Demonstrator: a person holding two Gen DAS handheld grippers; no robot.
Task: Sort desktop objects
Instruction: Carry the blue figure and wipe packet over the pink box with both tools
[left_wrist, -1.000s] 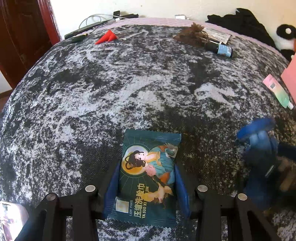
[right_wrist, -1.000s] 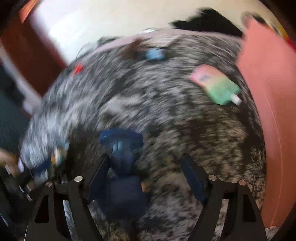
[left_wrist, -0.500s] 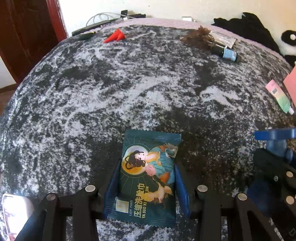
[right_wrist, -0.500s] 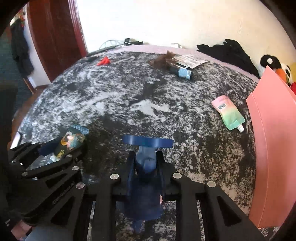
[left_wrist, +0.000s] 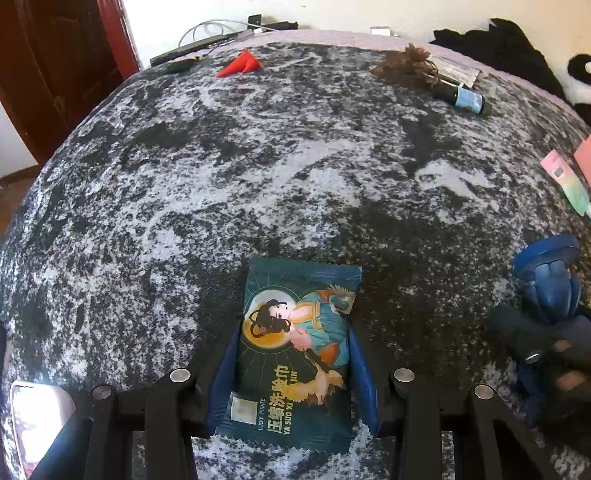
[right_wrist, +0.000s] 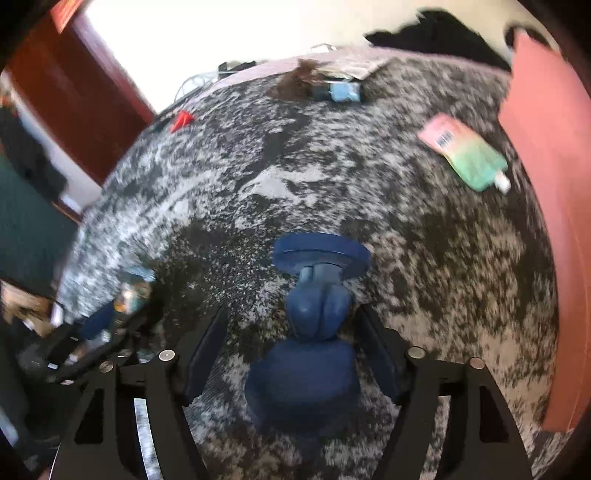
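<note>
mottled grey-black cloth top (left_wrist: 258, 166), both tools low at near edge.
l gripper (left_wrist: 291, 373) pinches teal sachet (left_wrist: 295, 350) by its long sides; looks light, soft, crinkly foil, prob slippery, so hold mid-body, not the crimped ends. r gripper (right_wrist: 295, 354) fingers spread, not touching blue clip-like thing (right_wrist: 314, 317) lying between them on the cloth; looks stiff plastic, grip narrow neck. pink-green pouch (right_wrist: 465, 155) far r.

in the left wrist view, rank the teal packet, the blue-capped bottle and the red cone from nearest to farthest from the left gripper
1. Teal packet: between the left gripper's fingers, at the near edge.
2. Red cone: far side, left of centre.
3. Blue-capped bottle: far side, to the right.
The cone and the bottle are too close to call.
</note>
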